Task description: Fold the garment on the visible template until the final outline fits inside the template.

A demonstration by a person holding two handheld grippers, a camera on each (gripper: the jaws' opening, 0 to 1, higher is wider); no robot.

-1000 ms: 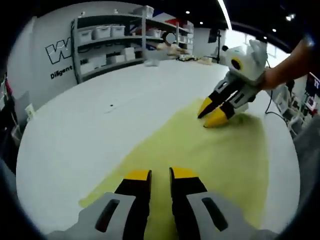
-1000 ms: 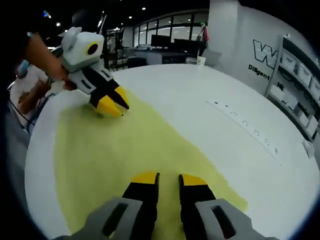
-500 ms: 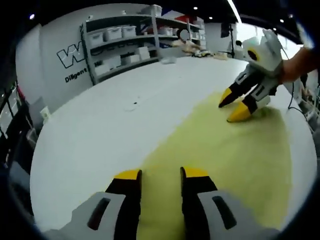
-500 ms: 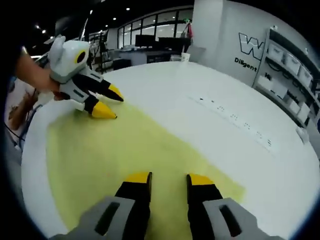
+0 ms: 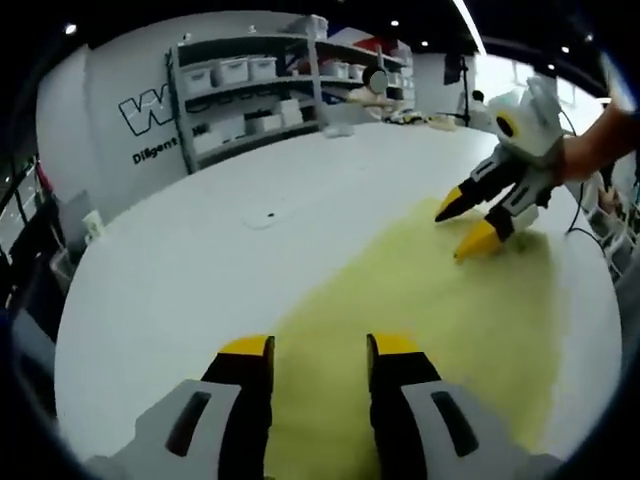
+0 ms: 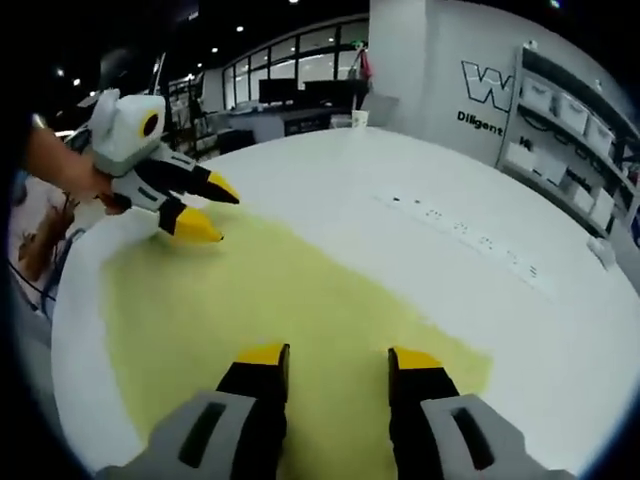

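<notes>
Directly under both tools lies the yellow garment (image 5: 440,300), spread flat on the white tabletop (image 5: 200,260). The left hand-held gripper (image 5: 318,350) hangs over one end of the cloth with its jaws parted and nothing between them. The right hand-held gripper (image 6: 338,362) hangs over the opposite end, jaws likewise apart and empty. The cloth's long axis seems to run from one tool to the other, so each is nearest its own end, and a fold would likely bring those ends together. No template outline can be made out on the tabletop, and the garment's near edge is hidden beneath each gripper's jaws.
</notes>
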